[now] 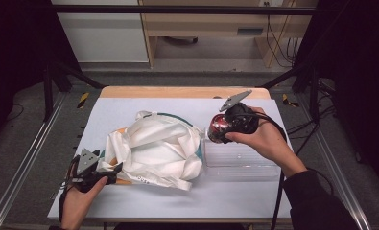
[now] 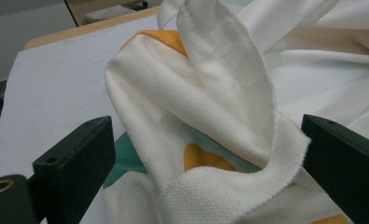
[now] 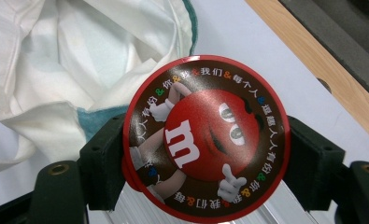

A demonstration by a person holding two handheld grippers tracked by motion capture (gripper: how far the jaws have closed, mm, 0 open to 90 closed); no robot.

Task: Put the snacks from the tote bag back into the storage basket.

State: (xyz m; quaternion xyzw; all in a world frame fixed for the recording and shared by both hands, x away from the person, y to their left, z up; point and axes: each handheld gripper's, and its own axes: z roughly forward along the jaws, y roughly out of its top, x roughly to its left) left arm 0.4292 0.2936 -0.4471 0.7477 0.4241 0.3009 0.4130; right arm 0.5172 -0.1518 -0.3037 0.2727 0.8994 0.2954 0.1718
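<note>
right gripper view, right tongs clamping tin

Lab (metal frame rig, trailing cables)

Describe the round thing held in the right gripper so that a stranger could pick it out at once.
Start at the white-covered table and go to its right half, where a clear plastic box lies beside a crumpled white cloth. Above the box's left end, the right gripper clamps a round container. Its glossy brown, red-rimmed lid with a red cartoon candy character sets it apart.
</note>
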